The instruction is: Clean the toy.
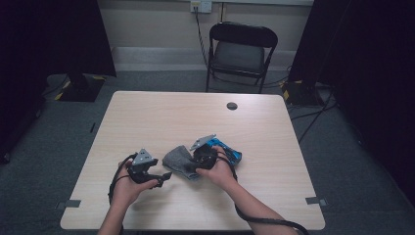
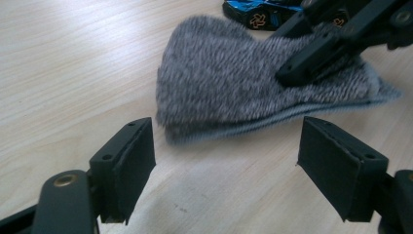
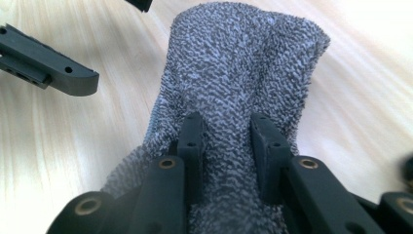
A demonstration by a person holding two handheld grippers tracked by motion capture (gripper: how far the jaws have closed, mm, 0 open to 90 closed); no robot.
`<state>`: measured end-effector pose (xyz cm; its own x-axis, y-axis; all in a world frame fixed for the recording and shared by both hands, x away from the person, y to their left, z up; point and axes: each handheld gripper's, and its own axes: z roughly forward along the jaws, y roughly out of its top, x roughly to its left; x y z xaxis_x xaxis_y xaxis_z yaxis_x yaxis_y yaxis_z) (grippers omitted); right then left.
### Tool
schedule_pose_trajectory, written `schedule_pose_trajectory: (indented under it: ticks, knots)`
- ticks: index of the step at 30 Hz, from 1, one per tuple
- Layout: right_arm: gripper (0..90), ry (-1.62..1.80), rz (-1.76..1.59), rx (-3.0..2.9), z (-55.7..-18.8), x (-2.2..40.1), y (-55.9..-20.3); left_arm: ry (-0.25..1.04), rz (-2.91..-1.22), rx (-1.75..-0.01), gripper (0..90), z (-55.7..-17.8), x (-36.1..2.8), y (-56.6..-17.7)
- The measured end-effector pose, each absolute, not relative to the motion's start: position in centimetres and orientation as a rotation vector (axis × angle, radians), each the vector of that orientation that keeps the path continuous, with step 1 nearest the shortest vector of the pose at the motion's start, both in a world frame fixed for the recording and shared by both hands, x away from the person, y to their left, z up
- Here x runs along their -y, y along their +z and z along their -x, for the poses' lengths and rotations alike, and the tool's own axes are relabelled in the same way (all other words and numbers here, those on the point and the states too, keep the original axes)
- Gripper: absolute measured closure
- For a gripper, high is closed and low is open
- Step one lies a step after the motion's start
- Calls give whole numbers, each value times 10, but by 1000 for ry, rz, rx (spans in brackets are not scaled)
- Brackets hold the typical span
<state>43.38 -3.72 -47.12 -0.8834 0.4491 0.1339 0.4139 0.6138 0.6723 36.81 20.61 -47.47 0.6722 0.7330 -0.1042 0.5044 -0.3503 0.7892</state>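
A grey knitted sock (image 1: 178, 160) lies flat on the light wooden table (image 1: 195, 117), near its front middle. My right gripper (image 3: 228, 131) is shut on a raised fold of the sock (image 3: 243, 58), which bulges up between the two pads. The same jaws lie across the sock's far end in the left gripper view, right gripper (image 2: 316, 53). My left gripper (image 2: 226, 156) stands open just short of the sock's rounded near end (image 2: 243, 92), with nothing between its pads. From above, the left gripper (image 1: 164, 177) sits left of the sock and the right gripper (image 1: 195, 166) sits on its right part.
A blue printed packet (image 1: 227, 149) lies just right of the sock, behind my right hand, and appears again as the blue packet (image 2: 258, 12). A round cable hole (image 1: 232, 105) sits near the table's far edge. A black folding chair (image 1: 240, 49) stands beyond it.
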Motion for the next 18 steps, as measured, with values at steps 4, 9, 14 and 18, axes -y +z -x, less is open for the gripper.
schedule_pose_trajectory:
  ticks: [4,9,14,18]
  knots:
    - [606,1125,-738,-2778,-433,28,-477,332,-2018,-957,214,-369,-206,-475]
    - [471,1157,-711,-2775,-428,31,-474,319,-2010,-959,219,-371,-205,-476]
    - [451,1179,-681,-2739,-424,45,-462,310,-2013,-960,234,-371,-201,-475]
    - [463,1216,-760,-2675,-429,65,-453,296,-2024,-947,236,-370,-196,-474]
